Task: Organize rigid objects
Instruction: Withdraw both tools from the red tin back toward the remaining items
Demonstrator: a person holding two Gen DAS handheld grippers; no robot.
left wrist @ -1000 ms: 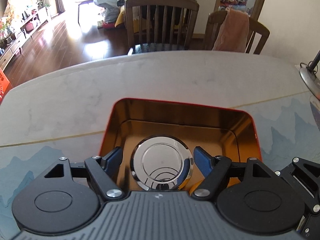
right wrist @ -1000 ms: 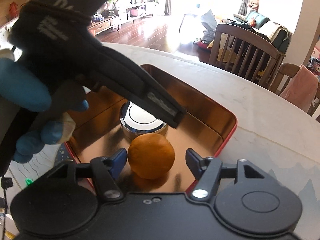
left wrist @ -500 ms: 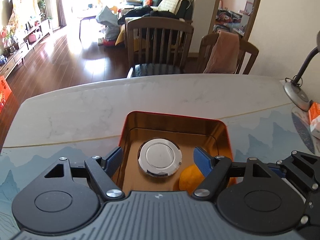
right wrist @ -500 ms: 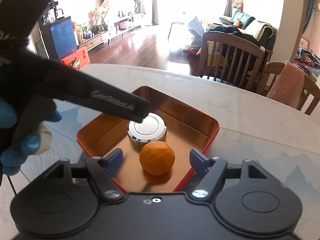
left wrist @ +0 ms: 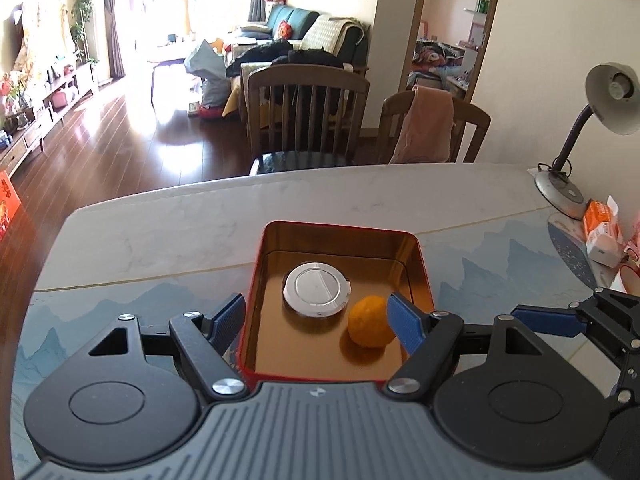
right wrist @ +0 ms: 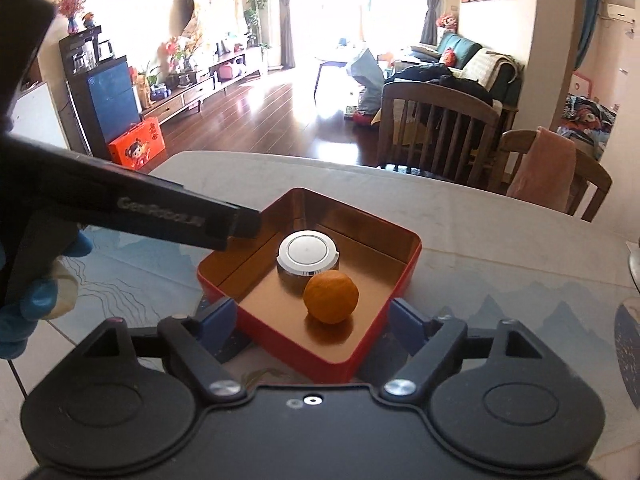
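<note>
Red tin (left wrist: 424, 264) (right wrist: 412, 256) with a gold inside sits on the marble table (left wrist: 168, 232) (right wrist: 500, 240), used here as the landmark. Inside the tin: 1 round silver puck (left wrist: 317, 289) (right wrist: 307, 255) near its middle, and 1 orange (left wrist: 370, 322) (right wrist: 330, 297) touching or just beside the puck, on the side of the tin nearer both cameras. Left gripper (left wrist: 316, 318) hangs over the near edge of the tin, jaws wide apart, holding nothing; its left pad is outside the tin's wall, its right pad over the tin just beside the orange. Right gripper (right wrist: 312, 324) is at the tin's near corner, jaws also wide apart and empty, 1 blue pad on each side of that corner. In the right wrist view the left gripper's black body crosses in from the left, its tip over the tin's left rim, with a blue-gloved hand (right wrist: 36, 300) behind it. Beyond the tin, 2 wooden chairs (left wrist: 306, 116) (right wrist: 436, 136) at the table's far edge. Right of the tin, well apart, a desk lamp (left wrist: 576, 148) and a tissue pack (left wrist: 602, 236).
</note>
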